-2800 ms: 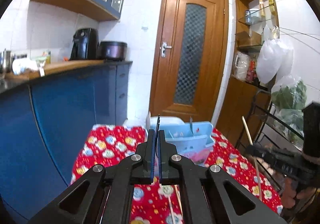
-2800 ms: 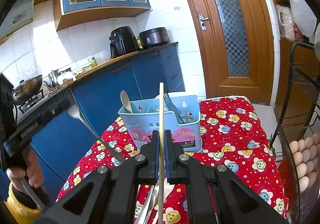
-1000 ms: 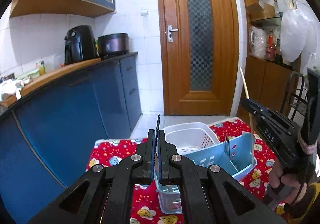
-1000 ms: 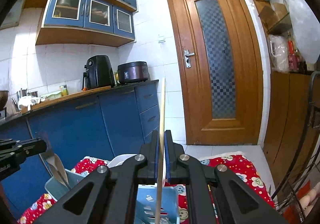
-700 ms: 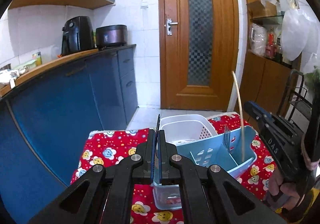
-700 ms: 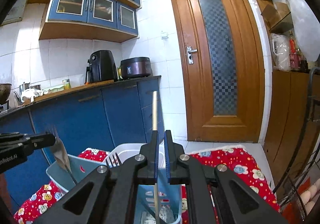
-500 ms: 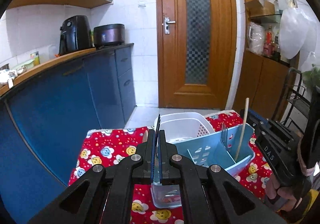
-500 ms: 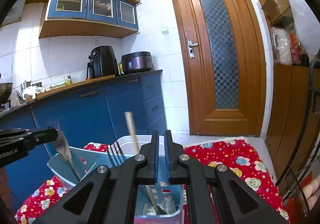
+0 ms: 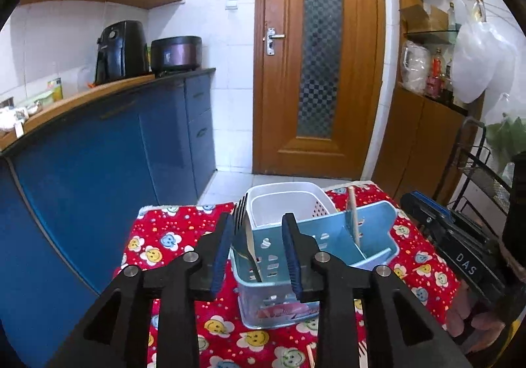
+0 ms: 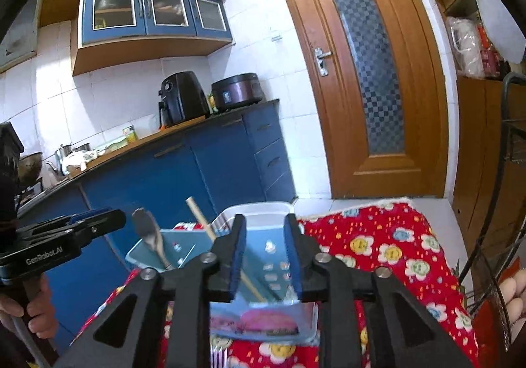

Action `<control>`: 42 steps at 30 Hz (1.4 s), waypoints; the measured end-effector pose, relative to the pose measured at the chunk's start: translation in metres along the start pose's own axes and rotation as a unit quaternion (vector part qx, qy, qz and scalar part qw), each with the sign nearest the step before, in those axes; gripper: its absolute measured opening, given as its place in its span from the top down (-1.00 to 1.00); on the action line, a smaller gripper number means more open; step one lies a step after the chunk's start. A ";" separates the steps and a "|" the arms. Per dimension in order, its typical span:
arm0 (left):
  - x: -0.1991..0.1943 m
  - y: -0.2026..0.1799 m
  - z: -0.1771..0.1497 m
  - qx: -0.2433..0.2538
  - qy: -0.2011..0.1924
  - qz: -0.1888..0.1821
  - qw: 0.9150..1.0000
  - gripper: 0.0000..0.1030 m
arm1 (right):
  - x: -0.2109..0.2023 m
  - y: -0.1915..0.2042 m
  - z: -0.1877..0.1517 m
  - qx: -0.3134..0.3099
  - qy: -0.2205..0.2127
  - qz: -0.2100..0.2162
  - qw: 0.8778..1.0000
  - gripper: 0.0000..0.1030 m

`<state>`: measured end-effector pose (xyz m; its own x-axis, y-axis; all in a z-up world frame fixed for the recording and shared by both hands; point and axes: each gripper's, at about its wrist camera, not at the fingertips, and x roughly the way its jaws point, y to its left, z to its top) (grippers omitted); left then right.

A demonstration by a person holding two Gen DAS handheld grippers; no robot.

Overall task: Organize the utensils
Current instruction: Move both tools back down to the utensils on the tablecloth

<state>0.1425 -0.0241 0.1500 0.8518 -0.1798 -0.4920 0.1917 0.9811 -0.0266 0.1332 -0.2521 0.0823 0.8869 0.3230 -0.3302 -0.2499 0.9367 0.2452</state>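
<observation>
A light blue utensil caddy [image 9: 328,249] stands on the red flowered tablecloth [image 9: 171,239]. My left gripper [image 9: 258,249] is open just above its near end, with a metal fork [image 9: 241,230] standing in the compartment between the jaws. A wooden chopstick [image 9: 353,220] leans in another compartment. In the right wrist view my right gripper [image 10: 264,253] is open and empty over the caddy [image 10: 263,269]; the chopstick [image 10: 210,230] and a spoon [image 10: 149,233] stand in it.
A white basket [image 9: 282,200] sits behind the caddy. Blue cabinets [image 9: 115,170] run along the left. A wire rack [image 10: 499,236] with eggs stands at the right. Loose utensils [image 9: 310,356] lie on the cloth near me.
Both grippers opened. The left let go of the fork and the right let go of the chopstick; both utensils now stand in the caddy.
</observation>
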 end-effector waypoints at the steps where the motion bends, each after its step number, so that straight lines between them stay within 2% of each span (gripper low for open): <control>1: -0.003 0.000 -0.001 0.001 -0.001 -0.002 1.000 0.35 | -0.004 0.000 -0.001 0.002 0.008 0.004 1.000 0.40; 10: -0.029 0.002 -0.021 -0.014 0.011 -0.015 1.000 0.30 | -0.032 0.013 -0.021 -0.015 0.054 -0.005 0.998 0.40; 22: -0.046 0.005 -0.056 -0.025 0.057 -0.030 0.998 0.30 | -0.056 0.033 -0.055 -0.033 0.108 -0.016 0.994 0.27; 25: -0.046 0.005 -0.066 -0.029 0.073 -0.033 0.996 0.30 | -0.057 0.034 -0.064 -0.026 0.125 -0.015 0.992 0.21; 42: -0.020 0.008 -0.131 -0.060 0.161 -0.048 0.984 0.30 | -0.041 0.020 -0.110 0.017 0.204 -0.025 0.978 0.20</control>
<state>0.0628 -0.0032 0.0455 0.6303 -0.2594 -0.7317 0.1885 0.9655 -0.1799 0.0488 -0.2314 0.0002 0.6668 0.3100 -0.6777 -0.1910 0.9501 0.2467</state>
